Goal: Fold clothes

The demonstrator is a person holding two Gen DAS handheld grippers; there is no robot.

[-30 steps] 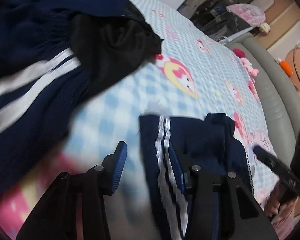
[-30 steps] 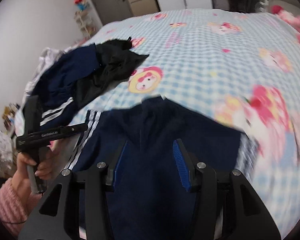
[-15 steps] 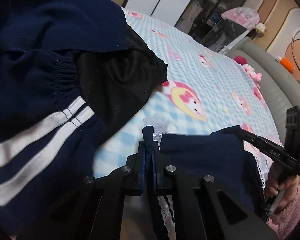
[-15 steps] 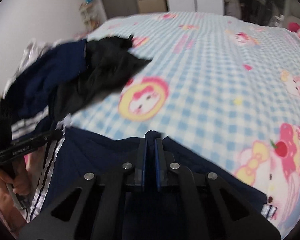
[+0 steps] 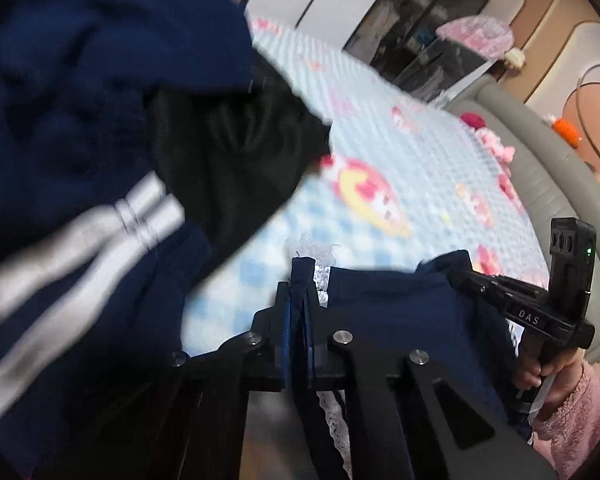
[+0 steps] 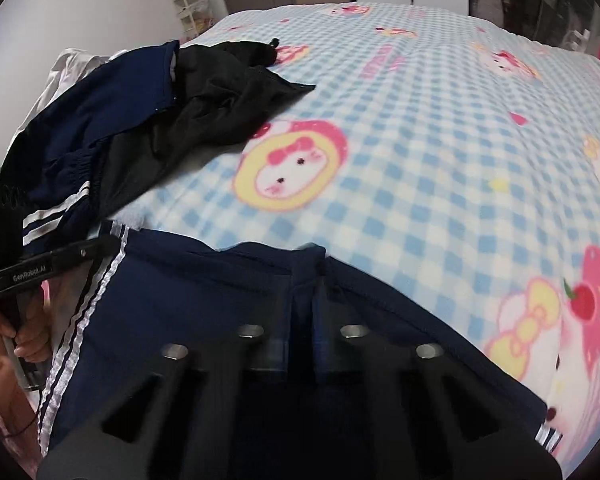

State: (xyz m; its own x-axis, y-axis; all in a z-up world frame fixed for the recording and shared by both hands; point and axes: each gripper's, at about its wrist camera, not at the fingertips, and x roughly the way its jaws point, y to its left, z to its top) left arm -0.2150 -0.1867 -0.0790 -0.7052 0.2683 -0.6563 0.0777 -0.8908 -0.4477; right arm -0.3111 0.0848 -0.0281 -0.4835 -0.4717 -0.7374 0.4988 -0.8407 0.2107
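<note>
A navy garment with white side stripes (image 6: 204,312) lies at the near edge of the bed. My right gripper (image 6: 306,280) is shut on its far hem, pinching a fold. My left gripper (image 5: 300,280) is shut on the same navy garment (image 5: 388,304) at its striped edge. In the left wrist view the right gripper's body (image 5: 540,312) shows at the right, held by a hand. In the right wrist view the left gripper's body (image 6: 40,268) shows at the left. The cloth is stretched between the two grips.
A pile of other clothes, navy striped trousers (image 6: 84,128) and a black garment (image 6: 220,92), lies on the blue checked cartoon blanket (image 6: 440,140) to the left. A grey padded bed edge (image 5: 548,168) runs along the right in the left wrist view. Cabinets stand beyond the bed.
Both grippers were open over the navy garment a second ago, then shut on its edge. Since then they have lifted and drawn the hem slightly, staying shut.
</note>
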